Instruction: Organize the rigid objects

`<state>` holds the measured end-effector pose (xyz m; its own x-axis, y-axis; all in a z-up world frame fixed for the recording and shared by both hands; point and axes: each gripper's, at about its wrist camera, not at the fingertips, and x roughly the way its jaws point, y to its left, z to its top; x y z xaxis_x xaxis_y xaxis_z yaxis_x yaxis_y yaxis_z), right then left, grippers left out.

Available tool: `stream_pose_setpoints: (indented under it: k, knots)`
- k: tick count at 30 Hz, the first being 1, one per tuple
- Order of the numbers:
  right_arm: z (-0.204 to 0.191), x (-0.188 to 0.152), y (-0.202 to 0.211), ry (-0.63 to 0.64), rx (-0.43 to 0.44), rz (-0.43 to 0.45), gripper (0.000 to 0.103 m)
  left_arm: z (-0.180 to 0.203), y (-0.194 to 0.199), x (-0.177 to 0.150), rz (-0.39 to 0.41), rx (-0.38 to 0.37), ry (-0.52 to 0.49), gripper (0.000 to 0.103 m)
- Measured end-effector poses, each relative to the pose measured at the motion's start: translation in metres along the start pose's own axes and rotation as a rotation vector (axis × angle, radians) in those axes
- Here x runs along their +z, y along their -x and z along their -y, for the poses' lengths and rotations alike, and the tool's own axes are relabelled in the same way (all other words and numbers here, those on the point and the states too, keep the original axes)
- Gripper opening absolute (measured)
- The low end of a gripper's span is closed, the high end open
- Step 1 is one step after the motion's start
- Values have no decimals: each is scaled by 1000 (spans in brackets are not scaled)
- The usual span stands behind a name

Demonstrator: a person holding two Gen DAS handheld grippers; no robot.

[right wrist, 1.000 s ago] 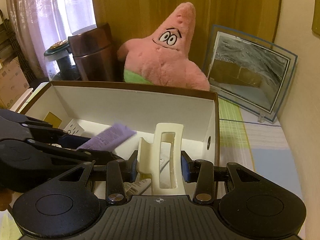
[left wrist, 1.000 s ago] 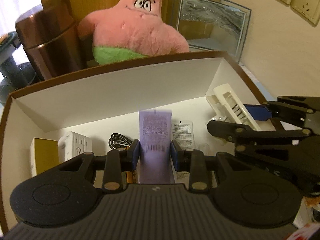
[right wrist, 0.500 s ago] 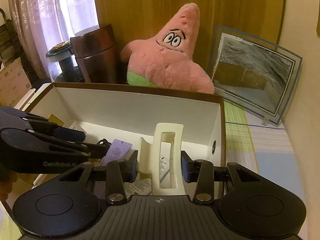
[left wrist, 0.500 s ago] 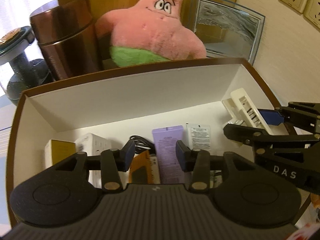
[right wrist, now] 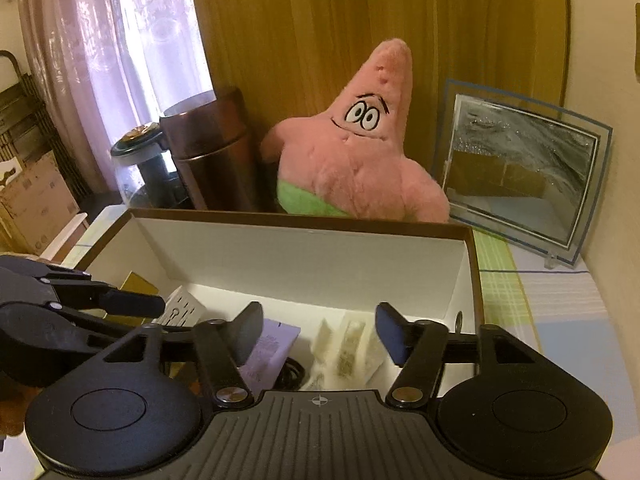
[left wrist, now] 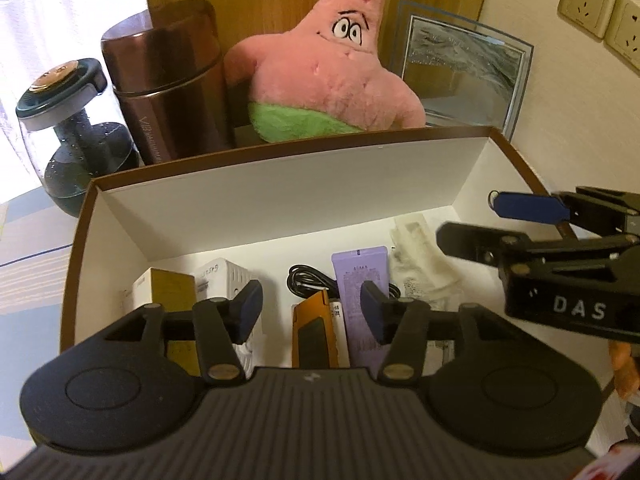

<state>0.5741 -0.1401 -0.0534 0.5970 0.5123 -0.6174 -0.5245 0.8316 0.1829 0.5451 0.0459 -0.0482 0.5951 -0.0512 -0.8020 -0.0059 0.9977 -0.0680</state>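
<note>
A brown-rimmed white box (left wrist: 280,200) holds a purple tube (left wrist: 360,276), a cream hair clip (left wrist: 416,248), a black cable (left wrist: 308,280), an orange item (left wrist: 316,328), a white adapter (left wrist: 224,280) and a yellow box (left wrist: 168,292). My left gripper (left wrist: 312,312) is open and empty above the box's near side. My right gripper (right wrist: 318,334) is open and empty above the box's right end; the hair clip (right wrist: 352,344) lies blurred below it, beside the purple tube (right wrist: 272,352). The box shows here too (right wrist: 304,264).
Behind the box stand a pink plush star (left wrist: 332,76), a brown canister (left wrist: 168,92), a dark glass bottle (left wrist: 68,128) and a glass picture frame (right wrist: 520,176). Wall sockets (left wrist: 588,4) are at right. A checked cloth (right wrist: 540,312) lies right of the box.
My left gripper opened and let the purple tube fall into the box. My right gripper opened and released the cream hair clip into the box. Both grippers rose and drew back.
</note>
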Motion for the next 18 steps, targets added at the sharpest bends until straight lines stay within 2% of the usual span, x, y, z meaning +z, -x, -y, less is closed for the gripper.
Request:
stream_pose_setpoints:
  k: [5, 8, 13, 18]
  knots:
    - [1, -10, 14, -16, 1, -27, 64, -2, 12, -5, 13, 2, 8, 54]
    - [3, -17, 22, -30, 2, -35, 65, -1, 19, -8, 25, 6, 10, 60]
    - [1, -23, 36, -52, 0, -39, 66, 1, 35, -11, 47, 3, 13, 60]
    - [-4, -31, 53, -73, 4, -41, 67, 9, 58, -19, 85, 43, -23, 63]
